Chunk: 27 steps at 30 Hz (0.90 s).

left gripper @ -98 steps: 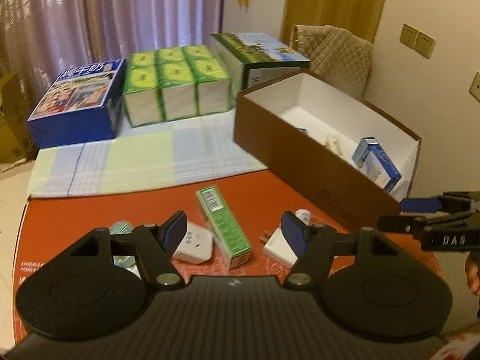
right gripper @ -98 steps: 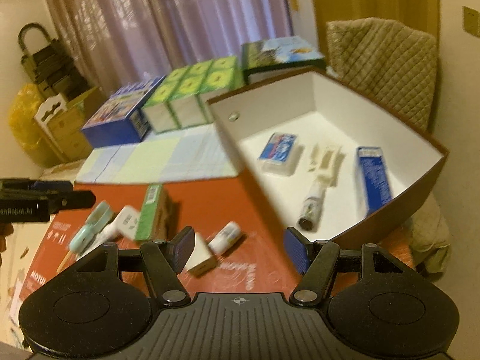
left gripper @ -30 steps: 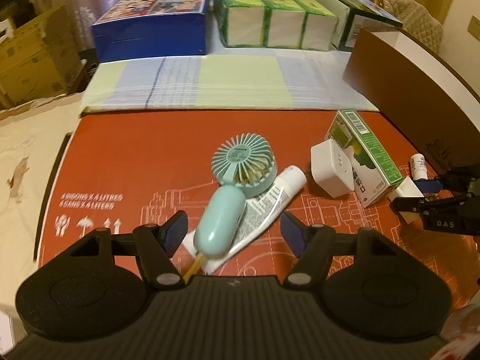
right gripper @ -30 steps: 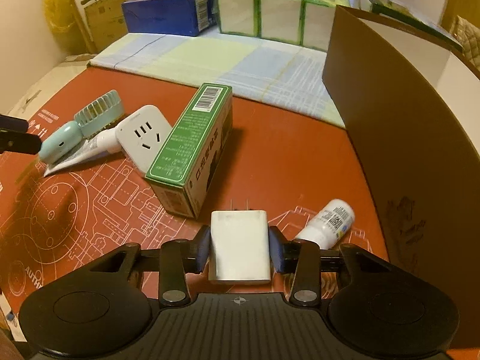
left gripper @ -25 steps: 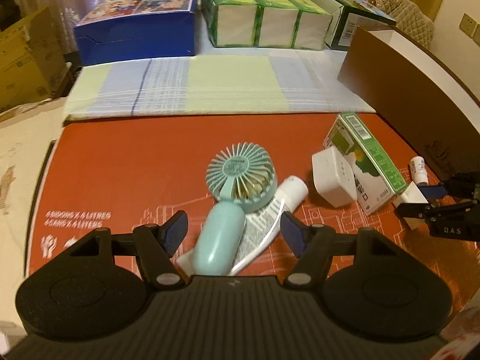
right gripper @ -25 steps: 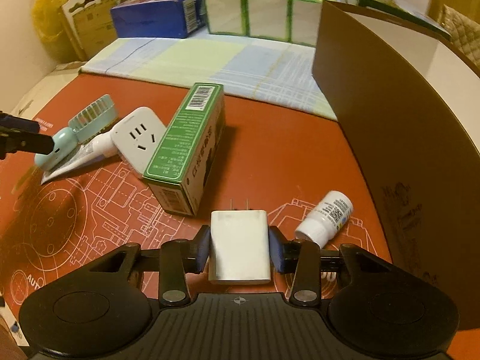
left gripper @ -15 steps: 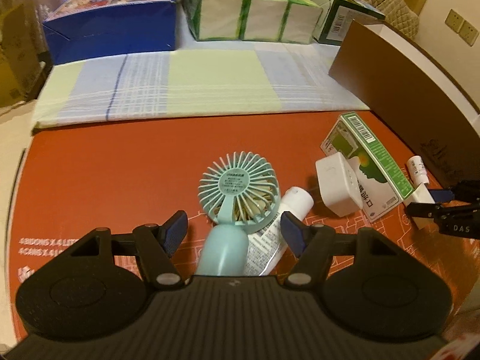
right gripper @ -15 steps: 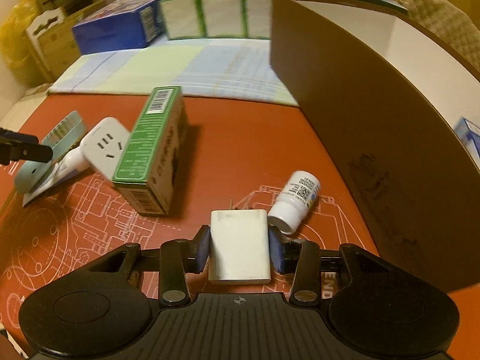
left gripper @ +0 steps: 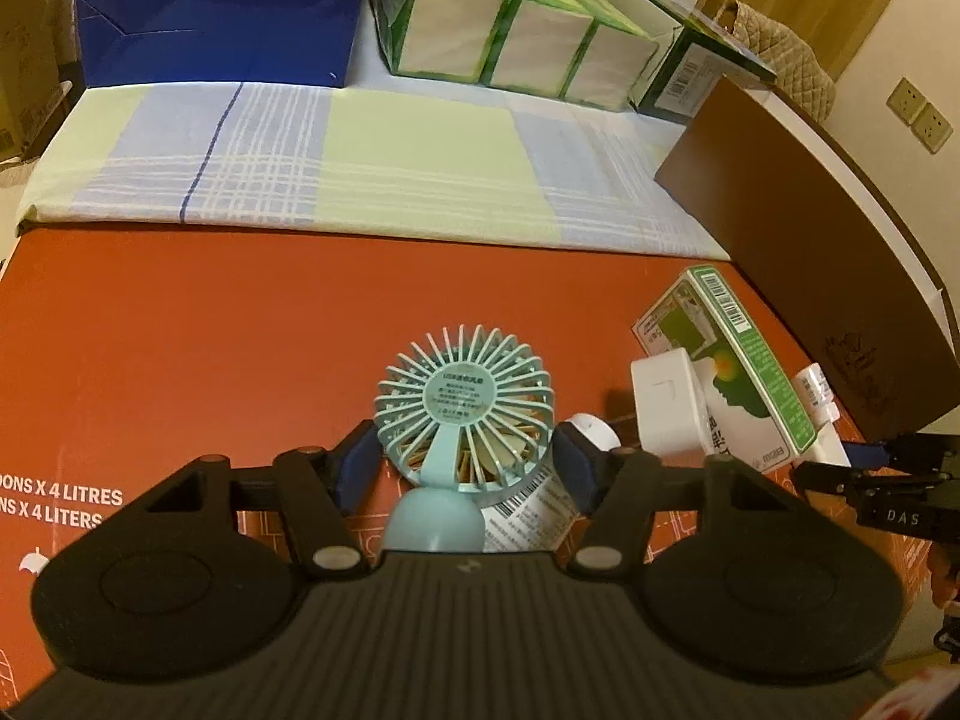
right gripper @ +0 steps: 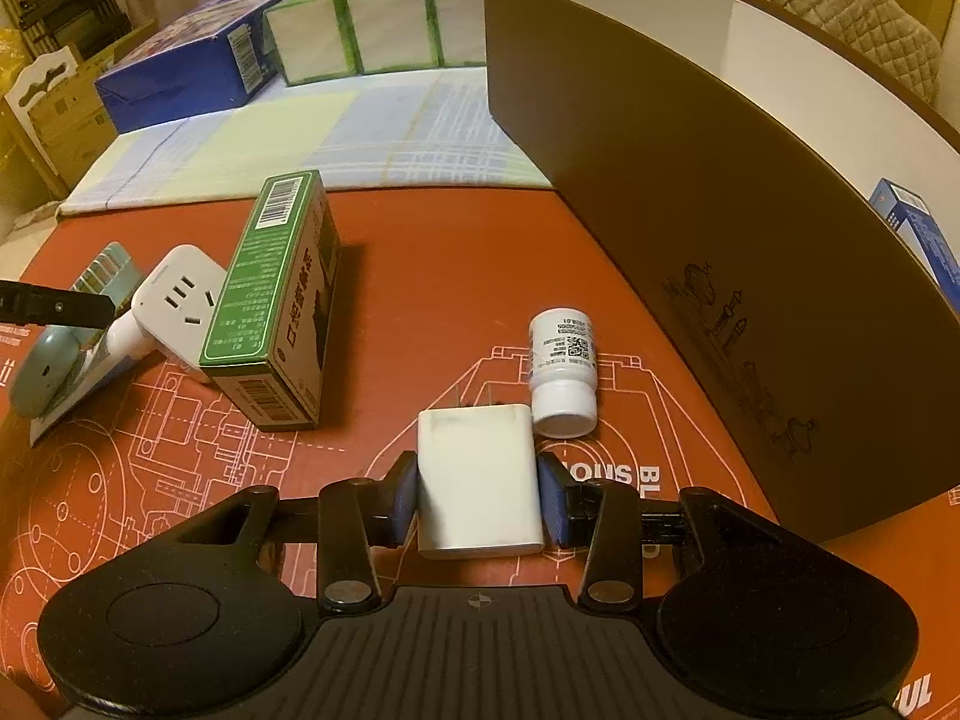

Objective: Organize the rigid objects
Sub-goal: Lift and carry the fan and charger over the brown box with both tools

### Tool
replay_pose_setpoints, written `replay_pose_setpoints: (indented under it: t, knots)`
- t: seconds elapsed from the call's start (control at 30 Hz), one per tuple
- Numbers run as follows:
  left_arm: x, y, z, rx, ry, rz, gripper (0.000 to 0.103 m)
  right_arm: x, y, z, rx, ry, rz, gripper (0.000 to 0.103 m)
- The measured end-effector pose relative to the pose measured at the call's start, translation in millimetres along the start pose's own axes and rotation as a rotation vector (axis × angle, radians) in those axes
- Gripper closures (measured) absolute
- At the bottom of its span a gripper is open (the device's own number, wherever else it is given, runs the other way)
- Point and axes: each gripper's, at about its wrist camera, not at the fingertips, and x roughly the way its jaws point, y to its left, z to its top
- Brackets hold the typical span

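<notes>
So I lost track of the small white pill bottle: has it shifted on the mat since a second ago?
Cannot tell: the white pill bottle lies beside the brown box as before; only the camera angle differs.

One fan, one bottle, two green boxes

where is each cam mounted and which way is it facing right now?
Left wrist: on the left gripper, looking down along its fingers at the fan between its jaws, which have just been closing; the right gripper shows at right.
Right wrist: on the right gripper, looking down at the charger it clamps, the bottle beyond; a left finger pokes in at left.
Shared: green box, brown box, socket cube, fan.
</notes>
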Motion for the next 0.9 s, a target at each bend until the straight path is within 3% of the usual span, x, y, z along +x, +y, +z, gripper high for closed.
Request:
replay_pose_setpoints:
  t: [0.63,0.9]
  knots:
    - [-45,-21,-12,0.009,-0.105,0.069,0.046,-2,8,-6,-0.063,-0.008,0.008,0.065]
    - [-67,-42,-20,0.037,-0.156,0.073,0.047,-22,5,-6,-0.055,-0.058,0.037,0.065]
